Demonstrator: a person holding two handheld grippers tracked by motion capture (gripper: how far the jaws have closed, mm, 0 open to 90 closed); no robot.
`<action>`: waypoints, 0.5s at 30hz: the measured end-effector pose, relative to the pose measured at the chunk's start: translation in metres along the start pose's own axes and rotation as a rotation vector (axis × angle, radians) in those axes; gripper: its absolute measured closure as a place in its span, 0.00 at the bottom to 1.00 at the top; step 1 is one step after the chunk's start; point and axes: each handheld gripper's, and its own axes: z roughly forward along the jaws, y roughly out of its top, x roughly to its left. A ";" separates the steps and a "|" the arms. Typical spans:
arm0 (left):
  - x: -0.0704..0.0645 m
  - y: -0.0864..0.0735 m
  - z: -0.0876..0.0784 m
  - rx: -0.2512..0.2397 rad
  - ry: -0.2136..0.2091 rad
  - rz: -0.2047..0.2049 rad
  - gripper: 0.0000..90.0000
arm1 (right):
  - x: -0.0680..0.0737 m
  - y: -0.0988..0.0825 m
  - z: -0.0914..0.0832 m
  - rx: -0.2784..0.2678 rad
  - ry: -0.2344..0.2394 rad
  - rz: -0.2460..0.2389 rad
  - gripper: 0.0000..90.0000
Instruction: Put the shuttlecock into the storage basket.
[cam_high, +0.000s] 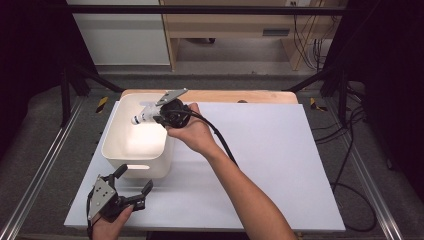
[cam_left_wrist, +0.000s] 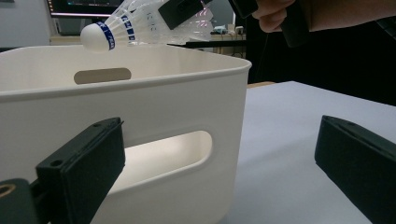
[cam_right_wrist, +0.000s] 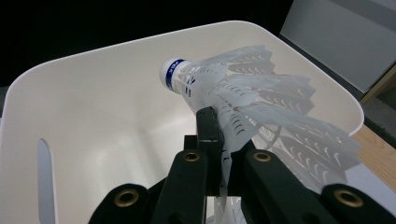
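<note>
A white shuttlecock (cam_high: 141, 116) with a blue band round its cork hangs over the white plastic bin (cam_high: 116, 131). My right gripper (cam_high: 156, 115) is shut on its feather skirt. In the right gripper view the shuttlecock (cam_right_wrist: 243, 100) points cork-first away from me above the bin's hollow (cam_right_wrist: 93, 126), and the black jaws pinch the feathers. My left gripper (cam_high: 134, 189) stands open on the table just in front of the bin, with nothing between its fingers. In the left gripper view the bin's near wall (cam_left_wrist: 154, 107) with a handle slot is close, and the shuttlecock (cam_left_wrist: 116, 30) shows above its rim.
The bin sits at the left of a pale sheet (cam_high: 270, 160) covering a wooden table. Black frame legs and metal rails run along both sides. A black cable (cam_high: 222, 142) trails from the right gripper along the forearm.
</note>
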 end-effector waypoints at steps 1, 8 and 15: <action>0.000 0.000 0.000 0.000 0.000 0.000 0.02 | 0.000 0.000 0.000 -0.001 0.001 0.000 0.99; 0.000 0.000 0.000 0.001 -0.001 0.001 0.02 | 0.001 -0.001 0.002 0.002 0.004 0.002 0.99; 0.000 0.000 0.000 0.001 -0.001 0.001 0.02 | 0.005 -0.001 0.006 0.002 0.014 -0.001 0.99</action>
